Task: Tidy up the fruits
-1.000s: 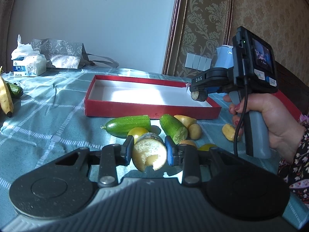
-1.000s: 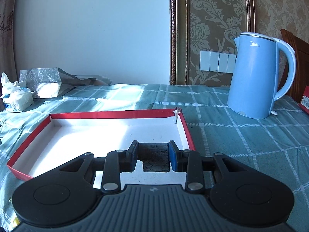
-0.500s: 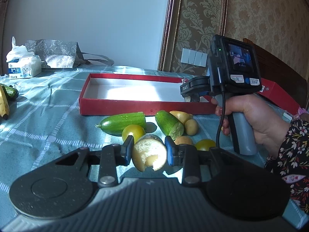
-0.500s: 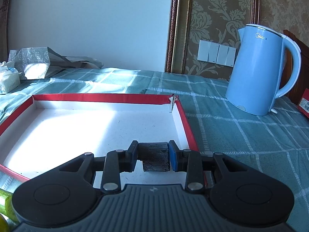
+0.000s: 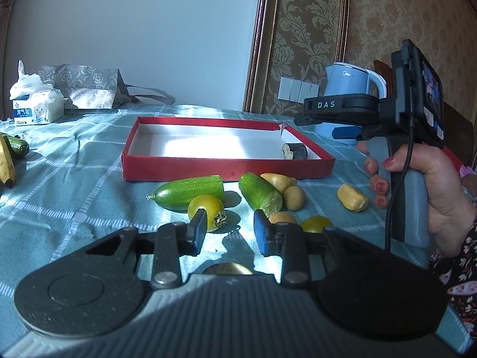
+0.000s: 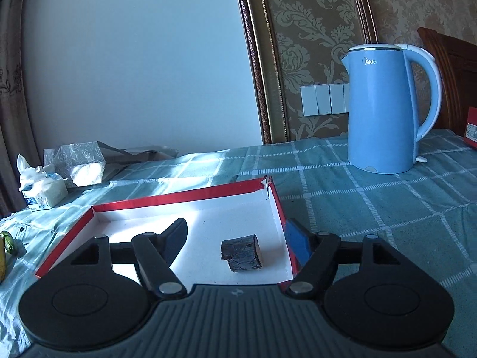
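A dark cut piece (image 6: 241, 255) lies on the white floor of the red box (image 6: 179, 203), at its near right corner (image 5: 295, 151). My right gripper (image 6: 238, 238) straddles that piece, its jaws opening and its pads clear of it. My left gripper (image 5: 231, 232) hovers over loose cucumber halves (image 5: 190, 192), yellow tomatoes (image 5: 205, 211) and small pale pieces (image 5: 351, 197) in front of the box (image 5: 226, 170). Its pads keep a narrow gap with nothing between the tips. The top of a rounded pale piece (image 5: 228, 268) shows low at the gripper body; whether it is pinched is hidden.
A blue kettle (image 6: 384, 110) stands on the checked cloth right of the box. A tissue box (image 5: 37, 110) and a grey bag (image 5: 83, 86) sit at the back left. A banana (image 5: 7, 164) and a cucumber (image 5: 18, 146) lie at the left edge. A person's hand (image 5: 441, 185) holds the right gripper.
The right jaws have spread and the dark piece now lies in the box. The pale piece has dropped from between the left pads to the gripper body's edge.
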The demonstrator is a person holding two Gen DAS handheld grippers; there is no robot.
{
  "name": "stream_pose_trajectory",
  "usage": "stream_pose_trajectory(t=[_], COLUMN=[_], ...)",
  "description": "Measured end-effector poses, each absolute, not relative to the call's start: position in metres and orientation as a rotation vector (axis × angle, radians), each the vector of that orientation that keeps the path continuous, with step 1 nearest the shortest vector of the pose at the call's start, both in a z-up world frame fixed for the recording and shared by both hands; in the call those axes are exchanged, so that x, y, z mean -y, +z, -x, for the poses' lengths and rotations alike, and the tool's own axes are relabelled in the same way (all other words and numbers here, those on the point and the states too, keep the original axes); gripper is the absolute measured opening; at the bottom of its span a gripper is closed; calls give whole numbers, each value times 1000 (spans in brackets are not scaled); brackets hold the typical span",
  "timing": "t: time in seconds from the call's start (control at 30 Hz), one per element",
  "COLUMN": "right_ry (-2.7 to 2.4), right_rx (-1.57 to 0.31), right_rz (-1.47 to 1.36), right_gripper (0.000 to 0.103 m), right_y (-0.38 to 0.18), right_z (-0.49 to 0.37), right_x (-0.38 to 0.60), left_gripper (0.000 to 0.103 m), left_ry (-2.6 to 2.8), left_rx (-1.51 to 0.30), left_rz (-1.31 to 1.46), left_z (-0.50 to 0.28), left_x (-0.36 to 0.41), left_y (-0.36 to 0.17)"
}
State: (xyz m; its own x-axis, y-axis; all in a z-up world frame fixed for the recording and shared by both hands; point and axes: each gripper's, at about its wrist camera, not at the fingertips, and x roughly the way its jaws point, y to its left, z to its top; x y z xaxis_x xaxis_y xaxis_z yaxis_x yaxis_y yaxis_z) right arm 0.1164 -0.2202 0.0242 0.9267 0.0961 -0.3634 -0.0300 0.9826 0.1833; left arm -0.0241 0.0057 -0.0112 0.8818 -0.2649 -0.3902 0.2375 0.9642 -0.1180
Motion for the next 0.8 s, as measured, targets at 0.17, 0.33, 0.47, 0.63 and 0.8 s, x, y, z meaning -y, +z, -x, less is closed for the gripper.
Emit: stream_pose_trajectory(t=[0.17,0.33,0.47,0.63,0.8], right_ry=[51,23,4,20,37], right_rx=[-337,-369,-376,-401,-395], right_rz=[-204,-262,-293,-347,-350], right_gripper=[76,76,76,76,76], right_y=[18,11,10,8,8], right_z=[-98,-100,-101,-103,-102], right_x=[237,248,255,261,260], left_gripper=[30,30,30,44,74], left_ry=[-256,-250,-238,-214,-195], left_rx=[-422,-418,-456,-502,-452], left_rz=[63,54,30,-40,-66], left_z=[23,23,18,18,45], left_x=[-5,-3,2,12,7], left_y=[-12,-10,-12,-13,-8])
